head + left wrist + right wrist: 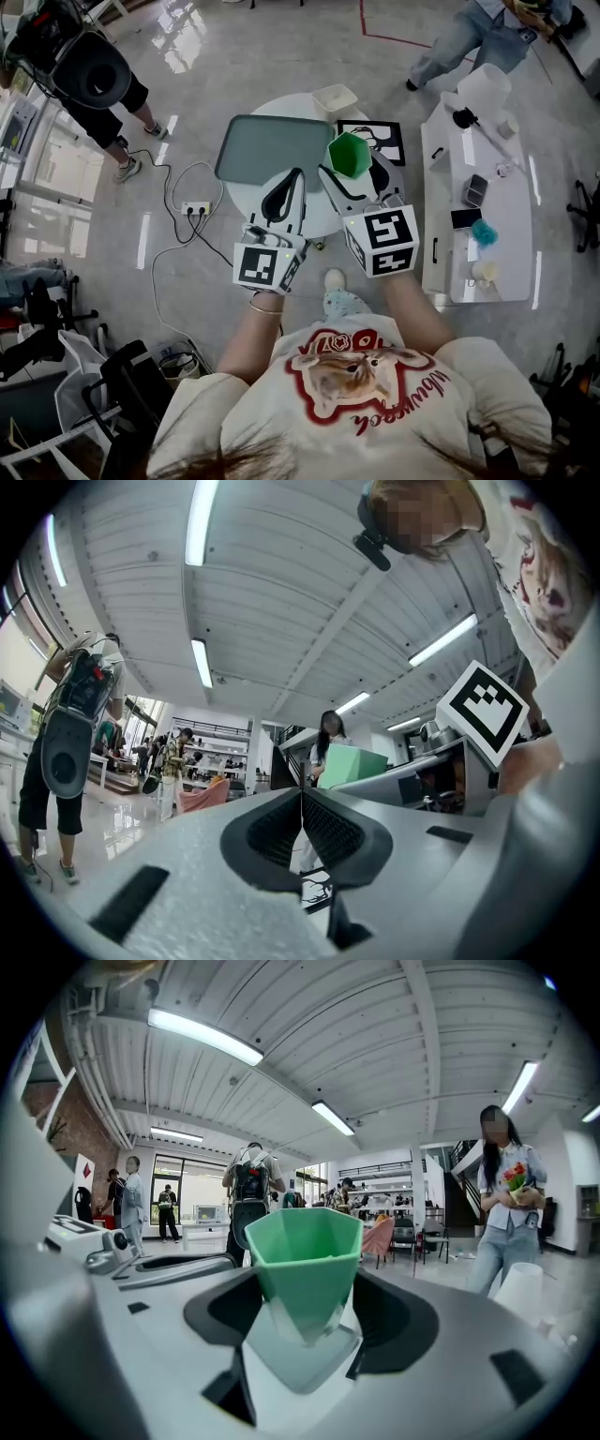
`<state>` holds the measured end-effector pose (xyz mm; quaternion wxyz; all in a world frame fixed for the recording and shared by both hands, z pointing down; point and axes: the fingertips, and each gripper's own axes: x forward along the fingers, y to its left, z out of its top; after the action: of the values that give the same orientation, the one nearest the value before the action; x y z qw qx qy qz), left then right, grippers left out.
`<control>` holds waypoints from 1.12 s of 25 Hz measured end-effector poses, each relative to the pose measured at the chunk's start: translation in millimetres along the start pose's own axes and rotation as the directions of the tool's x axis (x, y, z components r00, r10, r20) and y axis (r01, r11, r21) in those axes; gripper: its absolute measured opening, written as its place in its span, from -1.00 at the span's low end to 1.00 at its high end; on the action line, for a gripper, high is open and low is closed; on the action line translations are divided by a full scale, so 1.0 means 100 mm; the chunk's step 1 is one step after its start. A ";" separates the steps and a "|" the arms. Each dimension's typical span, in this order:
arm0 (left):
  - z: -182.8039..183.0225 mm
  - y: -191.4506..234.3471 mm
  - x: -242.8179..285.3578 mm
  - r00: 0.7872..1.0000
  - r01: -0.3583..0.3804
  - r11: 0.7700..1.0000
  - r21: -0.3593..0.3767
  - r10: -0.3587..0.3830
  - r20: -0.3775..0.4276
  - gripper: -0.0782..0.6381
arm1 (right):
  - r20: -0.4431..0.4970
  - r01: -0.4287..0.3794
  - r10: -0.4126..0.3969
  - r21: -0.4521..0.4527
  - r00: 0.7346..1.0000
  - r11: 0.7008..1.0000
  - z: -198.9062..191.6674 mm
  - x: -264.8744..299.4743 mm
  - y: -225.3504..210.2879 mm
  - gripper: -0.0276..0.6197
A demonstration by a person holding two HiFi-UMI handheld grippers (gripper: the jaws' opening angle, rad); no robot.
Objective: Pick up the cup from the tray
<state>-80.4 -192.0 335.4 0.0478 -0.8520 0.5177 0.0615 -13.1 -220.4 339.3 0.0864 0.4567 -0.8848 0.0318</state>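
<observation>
Right gripper (305, 1312): jaws pinching the green cup (305, 1246) — its base hidden between them.
Left gripper (302, 829): jaws pressed together, nothing held.
Tray (267, 141): upper centre — lower edge partly covered by the left gripper.

A big open lab hall: strip lights (202, 1035), ribbed ceiling (375, 1044), polished floor (281, 56), white worktable (514, 253), person (117, 103) carrying camera gear.

A green cup (350, 155) sits between the jaws of the right tool (352, 169), just beside the right edge of a grey-green tray (272, 145) on a round white counter (242, 192). The left tool (296, 178), jaws together, points over the tray's near edge. A black-and-white printed sheet (382, 134) lies behind the cup. A power strip (196, 207) rests on the floor.
</observation>
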 end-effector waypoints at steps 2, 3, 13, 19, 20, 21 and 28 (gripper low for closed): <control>0.03 -0.09 -0.17 1.000 0.006 1.000 -0.001 -0.006 -0.003 -0.74 | -0.001 0.008 -0.008 0.002 1.000 1.000 -0.01 -0.16 0.10 -0.02; 0.05 -0.14 -0.26 1.000 0.009 1.000 0.000 -0.009 -0.004 -0.74 | 0.000 0.012 -0.012 0.005 1.000 1.000 -0.02 -0.25 0.16 -0.02; 0.32 -0.62 -1.35 1.000 0.026 1.000 0.006 -0.026 -0.001 -0.74 | 0.014 0.033 -0.034 0.022 0.999 0.999 -0.06 -1.17 0.87 -0.01; 0.39 -0.85 -1.69 0.999 0.037 0.999 0.000 -0.037 0.004 -0.74 | 0.026 0.048 -0.049 0.024 0.998 0.999 -0.08 -1.58 1.07 -0.01; 0.39 -0.89 -1.72 0.999 0.038 0.999 0.001 -0.038 0.004 -0.74 | 0.029 0.050 -0.051 0.023 0.998 0.998 -0.08 -1.63 1.08 -0.02; 0.39 -0.92 -1.74 0.999 0.039 0.999 0.002 -0.039 0.004 -0.74 | 0.032 0.051 -0.052 0.022 0.998 0.998 -0.08 -1.68 1.08 -0.02; 0.46 -1.07 -1.75 0.999 0.035 0.999 -0.001 -0.035 0.008 -0.74 | 0.053 0.046 -0.048 0.021 0.997 0.999 0.00 -1.89 1.05 -0.02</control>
<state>-67.4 17.4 318.7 0.0505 -0.8607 0.5025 0.0645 9.0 -7.9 307.4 0.0587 0.4790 -0.8755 0.0263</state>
